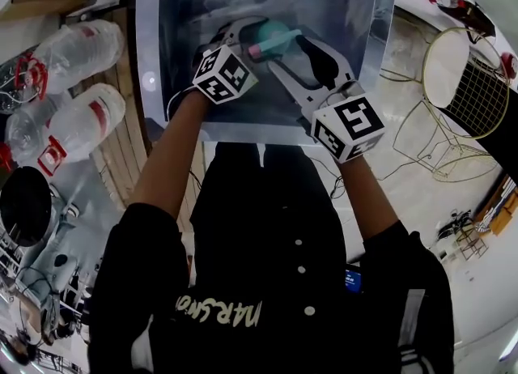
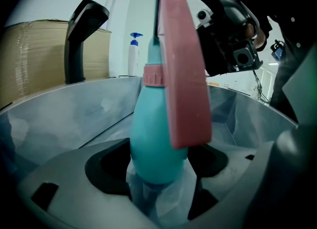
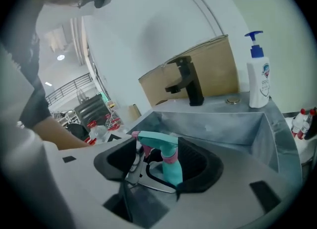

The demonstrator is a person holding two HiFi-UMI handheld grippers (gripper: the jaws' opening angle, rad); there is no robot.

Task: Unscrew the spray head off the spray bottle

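Overhead, the head view shows both grippers held over a metal sink [image 1: 158, 48]. The left gripper [image 1: 241, 36] and right gripper [image 1: 295, 55] meet at a teal spray bottle [image 1: 275, 39]. Next, the left gripper view shows its jaws clamped on the bottle's rounded body, with the pink trigger [image 2: 183, 74] hanging in front. Lastly, the right gripper view shows its jaws spread wide. The spray head [image 3: 157, 140] stands between them, unpinched.
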